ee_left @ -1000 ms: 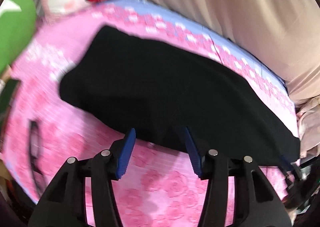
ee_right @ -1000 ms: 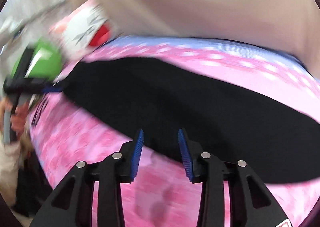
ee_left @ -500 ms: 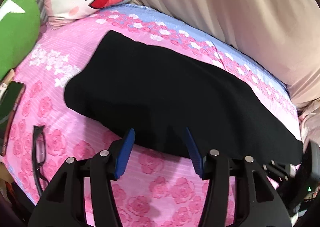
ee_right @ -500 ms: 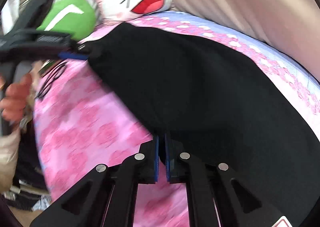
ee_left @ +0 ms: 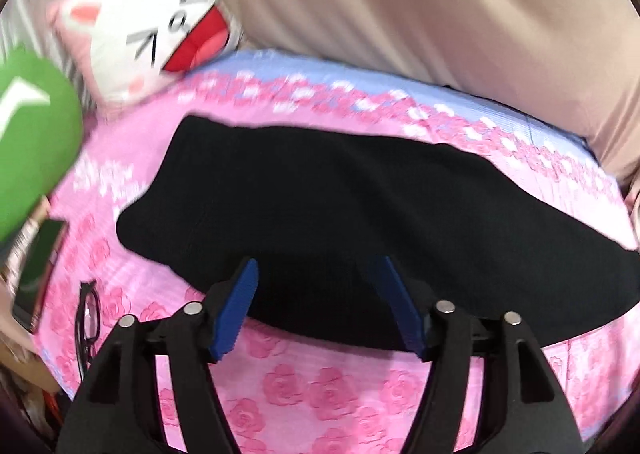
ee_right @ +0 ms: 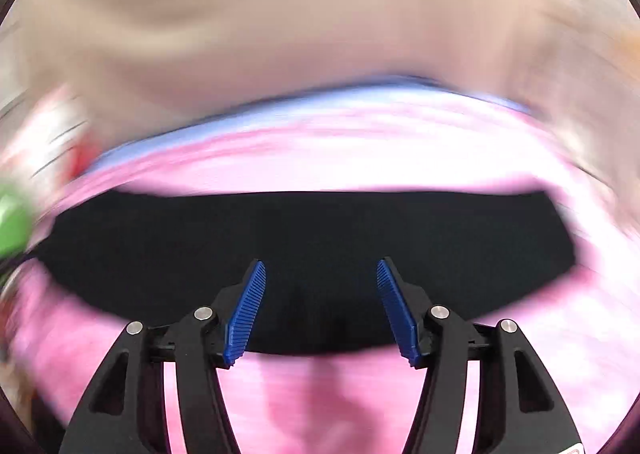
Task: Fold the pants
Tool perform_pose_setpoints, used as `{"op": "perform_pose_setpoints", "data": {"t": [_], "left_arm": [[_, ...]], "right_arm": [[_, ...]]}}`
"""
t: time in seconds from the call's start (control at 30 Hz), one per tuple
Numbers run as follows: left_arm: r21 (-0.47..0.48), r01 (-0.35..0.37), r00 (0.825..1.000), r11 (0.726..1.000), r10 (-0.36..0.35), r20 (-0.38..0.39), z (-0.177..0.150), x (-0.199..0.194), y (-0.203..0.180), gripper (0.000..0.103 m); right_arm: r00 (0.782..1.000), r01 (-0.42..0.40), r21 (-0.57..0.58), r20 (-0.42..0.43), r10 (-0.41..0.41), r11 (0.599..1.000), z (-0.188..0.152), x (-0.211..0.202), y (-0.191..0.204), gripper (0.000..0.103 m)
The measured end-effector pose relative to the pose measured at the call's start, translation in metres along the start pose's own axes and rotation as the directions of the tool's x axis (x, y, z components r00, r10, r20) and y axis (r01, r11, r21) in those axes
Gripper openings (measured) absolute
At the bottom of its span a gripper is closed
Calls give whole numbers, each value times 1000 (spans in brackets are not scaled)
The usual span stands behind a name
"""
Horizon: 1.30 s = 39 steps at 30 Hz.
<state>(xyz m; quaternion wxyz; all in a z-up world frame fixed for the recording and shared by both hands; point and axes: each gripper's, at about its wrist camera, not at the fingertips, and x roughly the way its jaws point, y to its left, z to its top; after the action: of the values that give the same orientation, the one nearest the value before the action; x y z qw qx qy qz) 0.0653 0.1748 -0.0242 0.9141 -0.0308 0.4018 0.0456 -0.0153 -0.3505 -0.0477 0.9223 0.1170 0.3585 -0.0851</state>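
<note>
Scanning the left wrist view from the left edge: a green cushion (ee_left: 32, 142) fills the upper left of the frame, with a phone (ee_left: 38, 274) below it and a pair of black eyeglasses (ee_left: 86, 318) at the lower left, both lying on the bed sheet (ee_left: 320, 386). A cat-face pillow (ee_left: 152, 42) sits at the upper left, against the beige curtain (ee_left: 420, 6) that spans the top of the frame. The black pants (ee_left: 340, 222) lie flat across the centre of the frame, as one long dark band running from left of centre to the right edge on the pink rose-print sheet. The left gripper (ee_left: 318, 282) occupies the bottom centre, its blue fingers spread apart and holding nothing, their tips over the near edge of the pants.

The right wrist view is heavily motion-blurred. The pants (ee_right: 312, 254) cross the middle of the frame from the left edge to the right edge, with pink sheet above and below. The right gripper (ee_right: 320, 282) sits at the bottom centre, fingers spread wide and empty, tips over the near hem of the pants. Contact with the fabric cannot be determined in either view.
</note>
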Motion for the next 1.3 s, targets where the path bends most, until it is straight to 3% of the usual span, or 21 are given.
{"op": "perform_pose_setpoints", "data": {"t": [0.13, 0.27, 0.37, 0.4, 0.5, 0.53, 0.57, 0.63, 0.73, 0.77, 0.8, 0.93, 1.07, 1.13, 1.17, 1.2, 1.23, 1.3], "left_arm": [[82, -28, 996, 996, 21, 92, -4, -15, -60, 83], [130, -29, 990, 991, 11, 139, -10, -24, -111, 85], [155, -13, 993, 988, -5, 118, -12, -22, -136, 85], [169, -23, 994, 985, 5, 110, -12, -20, -143, 85], [189, -50, 994, 981, 30, 108, -12, -19, -148, 85], [191, -58, 994, 980, 38, 104, -12, -17, -149, 86], [189, -59, 994, 980, 41, 98, -14, -15, -149, 86], [186, -54, 996, 981, 41, 75, -16, -10, -149, 86], [192, -51, 998, 980, 41, 52, -23, -5, -151, 86], [198, -48, 998, 979, 39, 49, -25, -5, -152, 86], [206, -44, 998, 978, 35, 47, -27, -5, -153, 86], [220, -51, 998, 974, 41, 51, -35, -5, -156, 89], [210, -29, 999, 977, 23, 31, -43, -4, -152, 89], [207, -30, 999, 978, 25, 24, -47, -4, -147, 89], [203, -28, 1000, 979, 25, 18, -48, -3, -144, 89], [197, -26, 1000, 980, 24, 12, -49, -2, -141, 89], [189, -26, 1000, 982, 25, 8, -49, 0, -138, 89], [175, -24, 1000, 984, 23, 5, -48, 1, -133, 89]], "right_arm": [[989, 148, 161, -24, -146, 976, 10, 4, -118, 59], [994, 98, 190, -55, -89, 977, 22, 31, -166, 60], [993, 54, 164, -116, -35, 985, 26, 56, -163, 10], [993, 53, 150, -110, -37, 987, 29, 54, -157, 9], [998, 63, 88, 14, -64, 994, 41, 15, -147, 8], [997, 73, 85, 19, -75, 994, 40, 14, -153, 8], [994, 108, 81, -30, -106, 991, 36, 26, -163, 9], [986, 99, 102, -147, -83, 990, 24, 57, -179, 13], [989, 122, 119, -100, -110, 985, 25, 43, -177, 40], [991, 122, 130, -67, -114, 984, 27, 34, -175, 58], [993, 115, 131, -48, -109, 985, 27, 29, -174, 63], [993, 100, 136, -71, -90, 986, 29, 38, -171, 64], [988, 50, 237, -153, -13, 970, 25, 67, -185, 65], [990, 38, 242, -137, -5, 970, 25, 67, -184, 68], [991, 43, 236, -137, -11, 971, 25, 67, -182, 65], [990, 51, 223, -140, -20, 973, 26, 68, -179, 41], [989, 49, 210, -147, -18, 977, 27, 69, -175, 25], [988, 0, 239, -150, 37, 971, 30, 69, -169, 19]]}}
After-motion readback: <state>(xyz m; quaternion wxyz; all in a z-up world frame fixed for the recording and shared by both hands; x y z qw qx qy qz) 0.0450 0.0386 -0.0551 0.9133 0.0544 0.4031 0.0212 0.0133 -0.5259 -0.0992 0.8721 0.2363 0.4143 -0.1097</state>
